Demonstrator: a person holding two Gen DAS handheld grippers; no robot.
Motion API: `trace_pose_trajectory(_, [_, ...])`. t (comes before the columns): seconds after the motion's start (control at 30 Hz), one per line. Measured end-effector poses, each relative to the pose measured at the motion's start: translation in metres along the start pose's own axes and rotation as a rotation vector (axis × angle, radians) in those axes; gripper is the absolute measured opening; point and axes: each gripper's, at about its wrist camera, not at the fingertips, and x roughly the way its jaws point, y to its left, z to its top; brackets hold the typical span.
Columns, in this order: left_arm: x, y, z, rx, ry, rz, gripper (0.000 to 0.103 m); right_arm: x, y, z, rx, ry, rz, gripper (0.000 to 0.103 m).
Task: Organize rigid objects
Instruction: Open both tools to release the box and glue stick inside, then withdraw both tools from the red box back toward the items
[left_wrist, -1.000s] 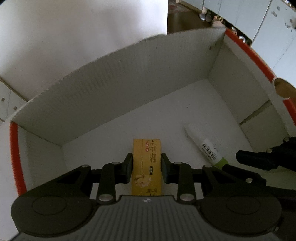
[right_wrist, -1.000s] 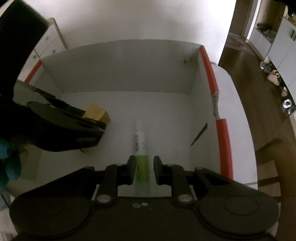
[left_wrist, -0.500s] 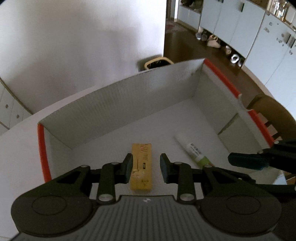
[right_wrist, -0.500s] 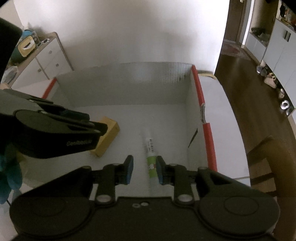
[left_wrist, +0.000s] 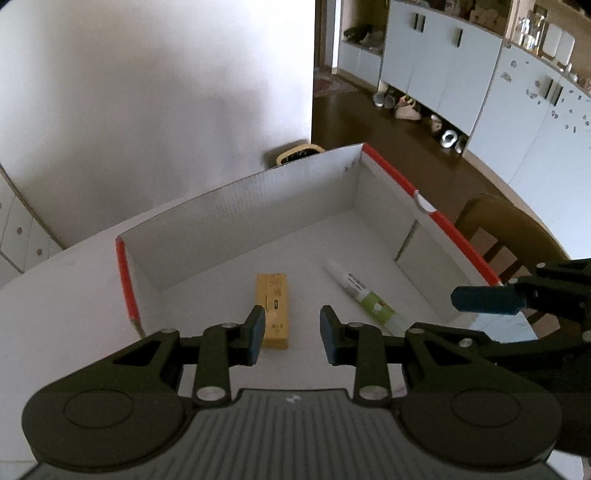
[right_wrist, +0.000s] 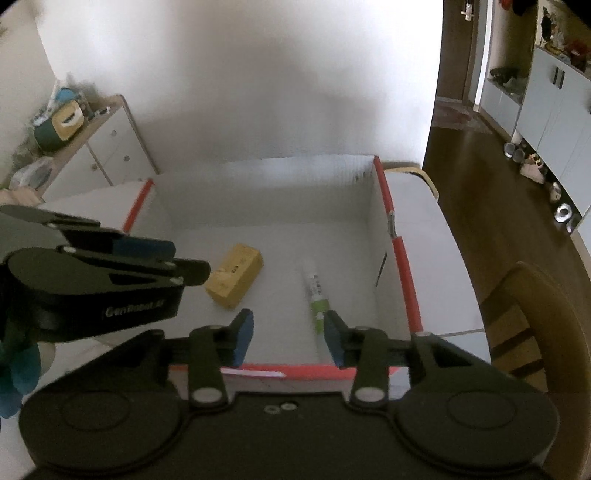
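Note:
A white cardboard box with red-taped rims sits on a white table. On its floor lie a yellow carton and a white and green tube, apart from each other. My left gripper is open and empty, above the box's near side, over the carton's near end. My right gripper is open and empty, above the near rim, the tube's near end by its right finger. Each gripper shows in the other's view: the right one, the left one.
A wooden chair stands right of the table. A white drawer cabinet with clutter on top stands at the back left. White cupboards and shoes line the dark floor at the far right.
Both grippers let go of their objects, the left the carton and the right the tube, opened wider, and rose and drew back out of the box. Both objects now lie on its floor.

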Motion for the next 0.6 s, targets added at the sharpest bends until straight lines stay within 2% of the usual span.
trace_pose_trajectory(0.13, [-0.019, 0.001, -0.010, 0.003, -0.021, -0.023, 0.031, -0.014, 0.009, -0.004, -0.015, -0.022, 0.012, 0.051])
trace_pose_trajectory(0.6, [-0.077, 0.006, -0.050, 0.031, -0.100, -0.059, 0.032, -0.059, 0.034, -0.029, -0.009, -0.129, 0.005, 0.064])
